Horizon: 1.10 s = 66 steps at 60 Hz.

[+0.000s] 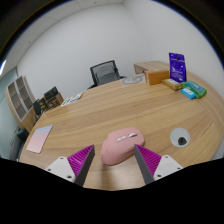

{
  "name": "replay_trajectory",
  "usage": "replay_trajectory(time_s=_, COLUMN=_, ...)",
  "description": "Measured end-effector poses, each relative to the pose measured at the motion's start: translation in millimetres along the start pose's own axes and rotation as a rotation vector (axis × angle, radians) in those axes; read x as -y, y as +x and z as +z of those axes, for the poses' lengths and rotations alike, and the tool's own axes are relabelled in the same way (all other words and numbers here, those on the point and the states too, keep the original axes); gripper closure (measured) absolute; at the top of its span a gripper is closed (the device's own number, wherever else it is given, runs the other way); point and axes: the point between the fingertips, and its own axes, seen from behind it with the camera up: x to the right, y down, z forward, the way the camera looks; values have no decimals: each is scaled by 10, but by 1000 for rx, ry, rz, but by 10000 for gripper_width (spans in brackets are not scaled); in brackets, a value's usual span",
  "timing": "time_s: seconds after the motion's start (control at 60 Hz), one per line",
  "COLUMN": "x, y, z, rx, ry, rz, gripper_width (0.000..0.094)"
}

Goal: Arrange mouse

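Note:
A pink computer mouse (pixel 121 147) lies on the light wooden table (pixel 90 120). It sits just ahead of my gripper (pixel 113 160), its near end between the tips of the two fingers. The left finger's purple pad (pixel 82 158) and the right finger's pad (pixel 143 158) stand wide apart, with a gap to the mouse on each side. The gripper is open and holds nothing.
A pink notebook (pixel 40 138) lies at the table's left. A round cable port (pixel 180 138) is to the right. A cardboard box (pixel 153 71), a purple package (pixel 178 66) and teal items (pixel 192 90) stand at the far right. An office chair (pixel 104 72) and shelves (pixel 20 100) are beyond.

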Motion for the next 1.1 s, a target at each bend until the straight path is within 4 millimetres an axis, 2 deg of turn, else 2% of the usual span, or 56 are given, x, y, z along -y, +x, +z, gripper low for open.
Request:
replay_trajectory(time_s=0.15, x=117, y=-26, z=213, rx=7, ry=-7, rz=-40, gripper_width=104)
replay_trajectory(time_s=0.367, x=270, y=-229, z=517, rx=50, ry=-30, rz=-80, gripper_width=106)
replay_trajectory(time_s=0.55, x=312, y=-440, z=690, rx=92, ry=-44, rz=-131, gripper_width=105)
replay_trajectory(time_s=0.65, x=265, y=-453, z=761, rx=89, ry=-51, rz=-179, gripper_width=110)
replay_trajectory(time_s=0.717, x=199, y=-387, z=784, rx=68, ry=-67, rz=-200, gripper_width=185)
replay_trajectory(time_s=0.767, x=188, y=-317, z=789, rx=44, ry=-64, rz=-217, gripper_width=343)
replay_trajectory(time_s=0.9, x=162, y=-263, z=768, rx=11, ry=-66, rz=-262, gripper_width=416)
replay_trajectory(time_s=1.1, x=181, y=-265, z=792, rx=-24, ry=-70, rz=-228, gripper_width=507)
